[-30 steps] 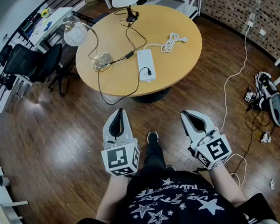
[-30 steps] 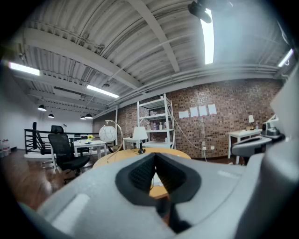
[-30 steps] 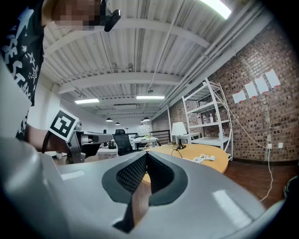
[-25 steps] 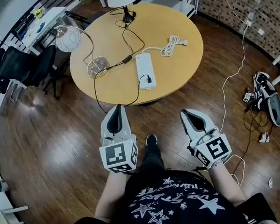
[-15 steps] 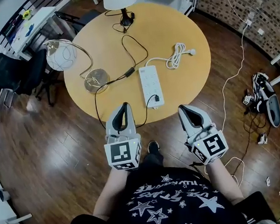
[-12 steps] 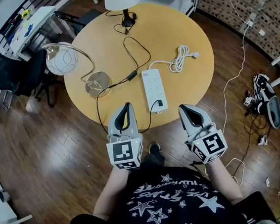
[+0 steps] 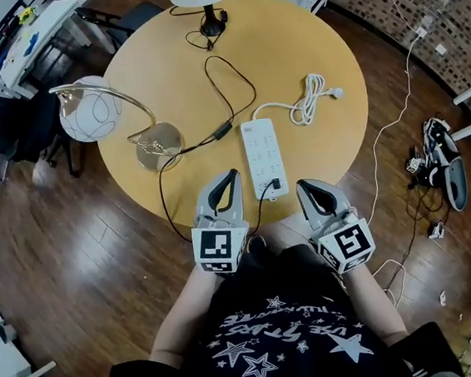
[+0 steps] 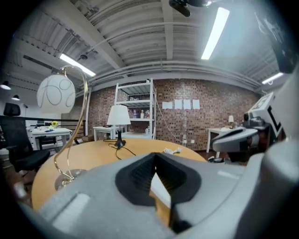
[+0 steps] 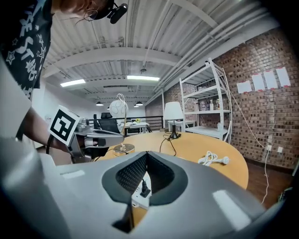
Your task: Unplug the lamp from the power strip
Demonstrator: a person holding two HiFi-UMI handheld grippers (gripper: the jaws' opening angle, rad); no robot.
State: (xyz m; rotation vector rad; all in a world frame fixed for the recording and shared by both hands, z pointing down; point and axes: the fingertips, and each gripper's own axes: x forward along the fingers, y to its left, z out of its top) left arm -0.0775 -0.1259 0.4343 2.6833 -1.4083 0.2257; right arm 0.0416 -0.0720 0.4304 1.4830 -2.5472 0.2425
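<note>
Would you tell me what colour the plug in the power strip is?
The plug is black; it shows best in the right gripper view.

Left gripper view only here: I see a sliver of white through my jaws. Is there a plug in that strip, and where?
Observer: Yes. The head view shows one black plug in the power strip, at the end nearest you.
Operator: Is the other gripper ready to take it?
Observer: Not yet. The right gripper points at the plug, but its jaws are together with nothing between them.
</note>
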